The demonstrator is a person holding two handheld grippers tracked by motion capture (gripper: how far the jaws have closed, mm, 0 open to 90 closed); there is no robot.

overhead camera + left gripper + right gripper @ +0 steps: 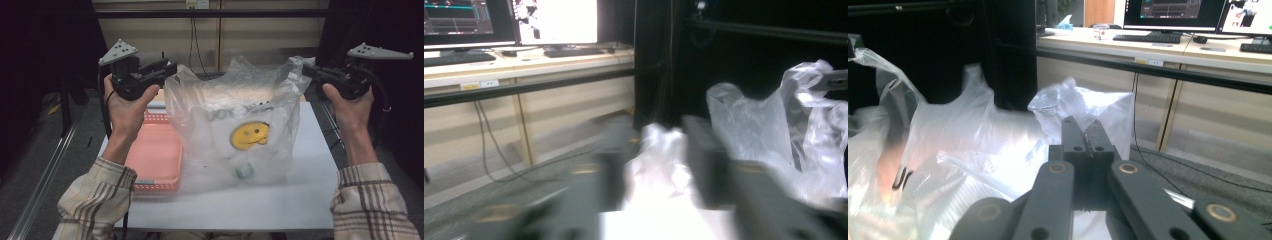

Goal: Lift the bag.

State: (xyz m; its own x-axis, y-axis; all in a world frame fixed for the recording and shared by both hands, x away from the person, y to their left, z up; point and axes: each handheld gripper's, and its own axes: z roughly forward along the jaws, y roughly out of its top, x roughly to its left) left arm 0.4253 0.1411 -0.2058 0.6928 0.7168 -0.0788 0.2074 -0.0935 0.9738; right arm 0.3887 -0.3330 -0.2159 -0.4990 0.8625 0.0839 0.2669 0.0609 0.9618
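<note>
Left gripper (167, 69) and right gripper (309, 71) hold a clear smiley-printed plastic bag (235, 125) up over the white table (280, 205), beside a red tray (155, 155).

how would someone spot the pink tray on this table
Start at the white table and find the big clear plastic bag with a yellow smiley face standing in its middle. The pink tray lies flat just left of the bag, below the left tongs. It is the one pink, mesh-walled thing there.

A white table (300, 200) carries two things. A pink basket (155, 155) lies at its left edge. A clear plastic bag (235, 130) sits mid-table, touching the basket.
</note>
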